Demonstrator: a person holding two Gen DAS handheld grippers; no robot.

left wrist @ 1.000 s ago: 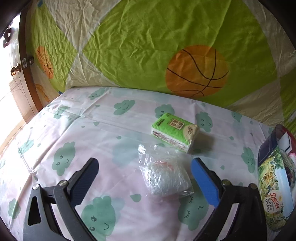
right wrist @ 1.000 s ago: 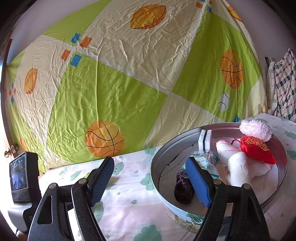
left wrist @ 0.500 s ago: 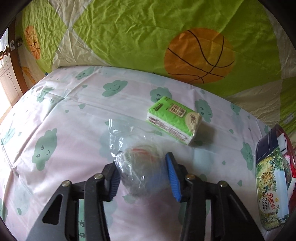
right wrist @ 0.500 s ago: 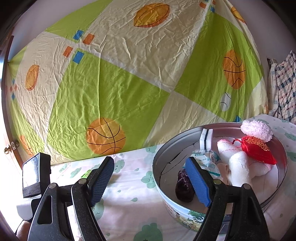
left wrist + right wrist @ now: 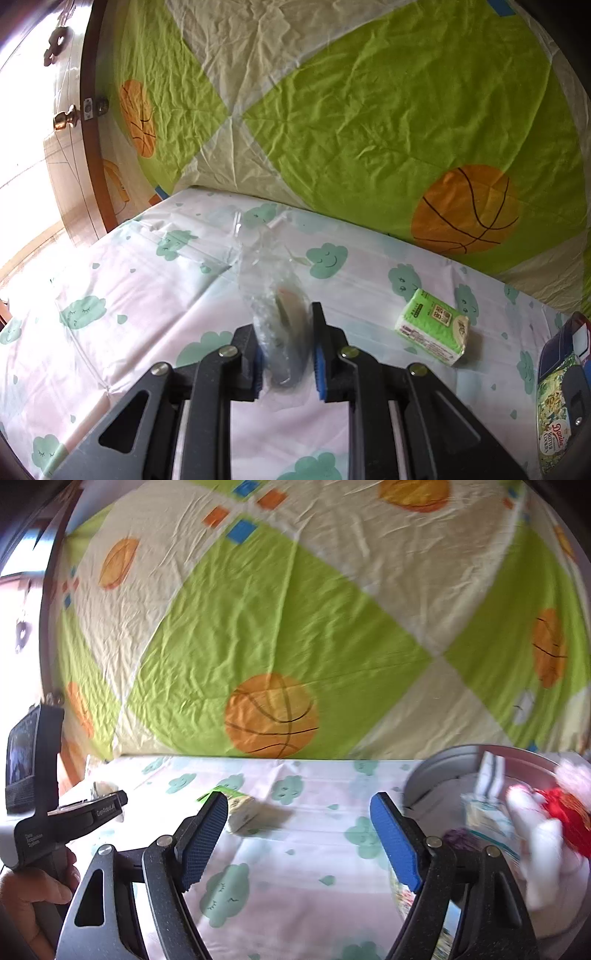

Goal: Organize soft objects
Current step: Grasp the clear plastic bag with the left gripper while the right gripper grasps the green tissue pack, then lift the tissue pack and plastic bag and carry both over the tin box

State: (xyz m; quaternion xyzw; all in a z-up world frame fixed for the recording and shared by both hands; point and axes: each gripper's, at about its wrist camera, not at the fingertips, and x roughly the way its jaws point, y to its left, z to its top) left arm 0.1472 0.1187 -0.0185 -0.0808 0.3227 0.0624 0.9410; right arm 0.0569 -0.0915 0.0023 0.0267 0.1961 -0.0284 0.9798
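My left gripper (image 5: 287, 349) is shut on a clear plastic bag (image 5: 275, 291) with something orange inside and holds it above the cloud-print cloth. A green tissue pack (image 5: 433, 332) lies on the cloth to the right; it also shows in the right wrist view (image 5: 240, 806) just behind the left finger. My right gripper (image 5: 299, 843) is open and empty above the cloth, left of the round cookie tin (image 5: 439, 771). The tin holds a white and red plush toy (image 5: 546, 830), a dark purple item (image 5: 456, 840) and packets.
The tin's side (image 5: 554, 417) sits at the right edge of the left wrist view. A green and cream basketball-print sheet (image 5: 369, 110) hangs behind the table. A wooden door with a knob (image 5: 66, 118) stands at the left. The left gripper's handle (image 5: 48, 834) shows at far left.
My left gripper closed on the plastic bag and lifted it off the cloth. My right gripper swung left, away from over the tin, staying open.
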